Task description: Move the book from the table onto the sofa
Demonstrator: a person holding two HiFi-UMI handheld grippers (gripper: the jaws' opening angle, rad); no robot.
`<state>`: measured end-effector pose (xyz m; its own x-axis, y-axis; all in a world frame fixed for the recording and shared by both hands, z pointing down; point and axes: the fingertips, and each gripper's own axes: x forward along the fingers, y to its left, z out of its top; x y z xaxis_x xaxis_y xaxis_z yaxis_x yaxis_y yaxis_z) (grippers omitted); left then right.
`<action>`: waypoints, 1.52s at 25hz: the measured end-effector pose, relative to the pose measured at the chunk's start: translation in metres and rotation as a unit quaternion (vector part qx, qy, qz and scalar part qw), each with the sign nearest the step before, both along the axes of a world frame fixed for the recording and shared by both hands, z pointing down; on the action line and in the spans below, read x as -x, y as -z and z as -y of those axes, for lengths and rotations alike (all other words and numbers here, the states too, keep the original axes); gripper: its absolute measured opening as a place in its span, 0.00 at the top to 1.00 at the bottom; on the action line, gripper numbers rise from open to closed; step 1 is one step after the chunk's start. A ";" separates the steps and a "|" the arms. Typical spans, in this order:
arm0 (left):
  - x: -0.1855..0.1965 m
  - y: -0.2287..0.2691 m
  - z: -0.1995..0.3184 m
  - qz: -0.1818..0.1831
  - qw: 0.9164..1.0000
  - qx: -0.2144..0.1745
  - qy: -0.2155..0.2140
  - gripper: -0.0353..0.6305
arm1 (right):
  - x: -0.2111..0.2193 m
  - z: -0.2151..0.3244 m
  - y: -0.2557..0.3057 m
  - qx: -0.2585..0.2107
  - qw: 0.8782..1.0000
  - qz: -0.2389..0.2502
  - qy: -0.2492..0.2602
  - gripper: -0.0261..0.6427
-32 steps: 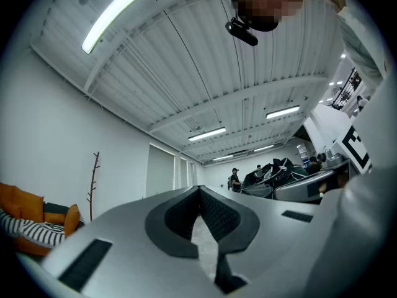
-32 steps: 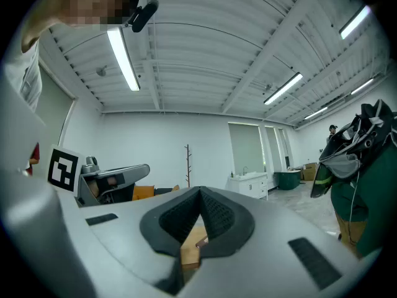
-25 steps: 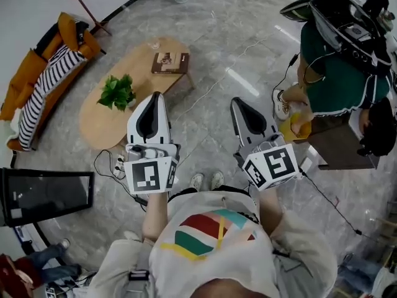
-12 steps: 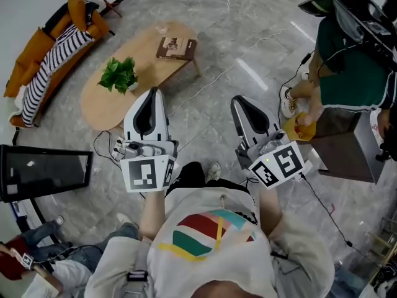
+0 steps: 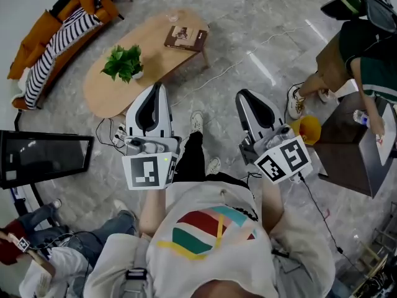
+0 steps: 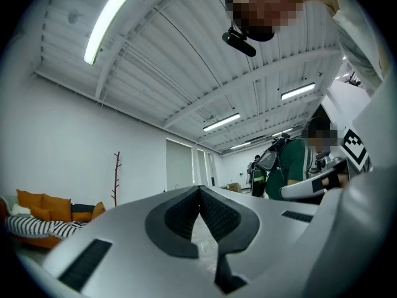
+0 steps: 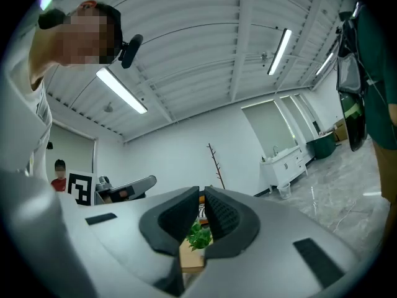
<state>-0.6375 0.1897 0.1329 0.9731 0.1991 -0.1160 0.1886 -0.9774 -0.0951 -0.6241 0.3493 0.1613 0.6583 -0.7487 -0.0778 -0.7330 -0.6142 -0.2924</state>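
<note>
- The left gripper (image 5: 159, 89) has its jaws closed tip to tip, with nothing between them.
- The right gripper (image 5: 245, 95) is also closed, with only a thin slit between the pads. The plant (image 5: 126, 63) seen through that slit stands far beyond the jaws and is not held.
- Both grippers are carried at chest level, side by side, pointing out over the bare floor (image 5: 223, 48). They sit in the head view much as they did a second ago and have not opened in that time.
- What has changed is the stance. A dark trouser leg (image 5: 191, 154) now reaches forward between the grippers, with a shoe (image 5: 196, 121) planted ahead, where both feet were together a second ago. I judge this to be a step toward the table (image 5: 102, 98).
- The book (image 5: 186, 38) lies flat on the far end of the table, beyond the plant and well apart from both grippers. It has not been touched.
- The sofa (image 5: 31, 48), draped with a striped blanket (image 5: 59, 42), stands past the table at upper left.
- A bystander (image 5: 366, 48) in green has slid toward the right edge of the head view.
- Assessment: the task is in its approach stage and pickup has not begun. The jaws will need to open before the book can be taken.
</note>
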 end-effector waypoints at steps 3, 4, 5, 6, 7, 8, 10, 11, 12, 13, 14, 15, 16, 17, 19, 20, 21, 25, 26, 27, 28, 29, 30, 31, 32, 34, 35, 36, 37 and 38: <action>-0.027 -0.011 0.012 0.001 1.000 0.010 0.005 0.94 | -0.022 0.006 -0.004 0.001 1.000 0.003 -0.005 0.93; -0.038 -0.014 0.017 0.000 1.000 0.015 0.006 0.94 | -0.031 0.008 -0.005 0.004 1.000 -0.001 -0.009 0.90; -0.050 -0.017 0.022 -0.003 1.000 0.019 0.008 0.94 | -0.043 0.011 -0.006 0.009 1.000 -0.003 -0.012 0.87; -0.064 -0.019 0.028 -0.006 1.000 0.021 0.010 0.94 | -0.056 0.014 -0.007 0.014 1.000 -0.005 -0.014 0.85; -0.079 -0.020 0.034 -0.008 1.000 0.022 0.011 0.94 | -0.071 0.020 -0.008 0.018 1.000 -0.006 -0.016 0.84; -0.094 -0.021 0.041 -0.009 1.000 0.022 0.013 0.94 | -0.086 0.025 -0.007 0.020 1.000 -0.006 -0.020 0.84; -0.125 -0.025 0.059 -0.011 0.999 0.032 0.018 0.94 | -0.121 0.038 -0.005 0.025 0.999 -0.007 -0.032 0.85; -0.141 -0.030 0.069 -0.010 0.999 0.045 0.021 0.94 | -0.140 0.044 -0.004 0.031 0.999 -0.005 -0.040 0.85; -0.157 -0.035 0.078 -0.008 0.998 0.060 0.024 0.94 | -0.159 0.050 -0.004 0.040 0.998 0.000 -0.049 0.93; -0.173 -0.039 0.087 -0.005 0.997 0.070 0.025 0.94 | -0.178 0.057 -0.005 0.049 0.997 0.007 -0.056 0.94; -0.188 -0.042 0.096 -0.002 0.997 0.074 0.027 0.94 | -0.196 0.065 -0.007 0.056 0.997 0.014 -0.060 0.94; -0.203 -0.044 0.106 -0.002 0.997 0.077 0.028 0.94 | -0.211 0.073 -0.008 0.058 0.996 0.019 -0.062 0.94; -0.215 -0.045 0.115 -0.005 0.996 0.079 0.030 0.94 | -0.224 0.081 -0.009 0.057 0.996 0.022 -0.063 0.94; -0.224 -0.043 0.121 -0.010 0.996 0.077 0.031 0.94 | -0.233 0.086 -0.010 0.054 0.996 0.023 -0.064 0.94; -0.231 -0.039 0.125 -0.020 0.997 0.070 0.029 0.94 | -0.238 0.090 -0.010 0.050 0.997 0.020 -0.062 0.94; -0.233 -0.040 0.126 -0.023 0.997 0.070 0.029 0.94 | -0.240 0.092 -0.011 0.050 0.997 0.018 -0.060 0.94; -0.235 -0.040 0.128 -0.025 0.997 0.069 0.030 0.94 | -0.242 0.093 -0.013 0.052 0.997 0.019 -0.058 0.94; -0.268 -0.059 0.143 -0.003 0.997 0.073 0.039 0.94 | -0.276 0.109 -0.031 0.060 0.996 0.051 -0.047 0.94; -0.281 -0.064 0.147 0.002 0.996 0.075 0.042 0.94 | -0.290 0.112 -0.035 0.060 0.995 0.060 -0.045 0.94; -0.292 -0.069 0.149 0.005 0.996 0.077 0.045 0.94 | -0.304 0.115 -0.039 0.059 0.995 0.067 -0.043 0.94; -0.302 -0.073 0.150 0.007 0.996 0.077 0.049 0.94 | -0.317 0.116 -0.042 0.059 0.995 0.071 -0.041 0.94; -0.313 -0.075 0.149 0.010 0.996 0.072 0.051 0.94 | -0.329 0.117 -0.046 0.059 0.995 0.074 -0.040 0.94; -0.323 -0.076 0.148 0.013 0.996 0.065 0.053 0.94 | -0.341 0.117 -0.049 0.059 0.995 0.075 -0.038 0.94; -0.334 -0.078 0.146 0.016 0.997 0.060 0.055 0.94 | -0.353 0.116 -0.054 0.057 0.995 0.077 -0.036 0.94; -0.344 -0.080 0.144 0.018 0.996 0.057 0.059 0.94 | -0.365 0.116 -0.059 0.055 0.995 0.081 -0.032 0.94; -0.363 -0.089 0.140 0.026 0.996 0.057 0.069 0.94 | -0.390 0.113 -0.071 0.048 0.994 0.094 -0.024 0.94; -0.373 -0.094 0.138 0.031 0.995 0.058 0.073 0.94 | -0.403 0.111 -0.078 0.046 0.994 0.101 -0.020 0.94; -0.384 -0.099 0.136 0.035 0.995 0.057 0.076 0.94 | -0.417 0.109 -0.084 0.044 0.993 0.106 -0.018 0.94; -0.395 -0.105 0.134 0.039 0.995 0.053 0.077 0.94 | -0.431 0.108 -0.091 0.044 0.993 0.110 -0.017 0.94; -0.407 -0.112 0.133 0.043 0.995 0.048 0.077 0.94 | -0.445 0.107 -0.099 0.044 0.993 0.112 -0.016 0.94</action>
<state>-0.2300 0.0567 0.2445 0.9984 0.0384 -0.0421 0.0389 -0.9992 0.0109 -0.1788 0.2419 0.2602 0.6746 -0.7251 0.1381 -0.6355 -0.6657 -0.3911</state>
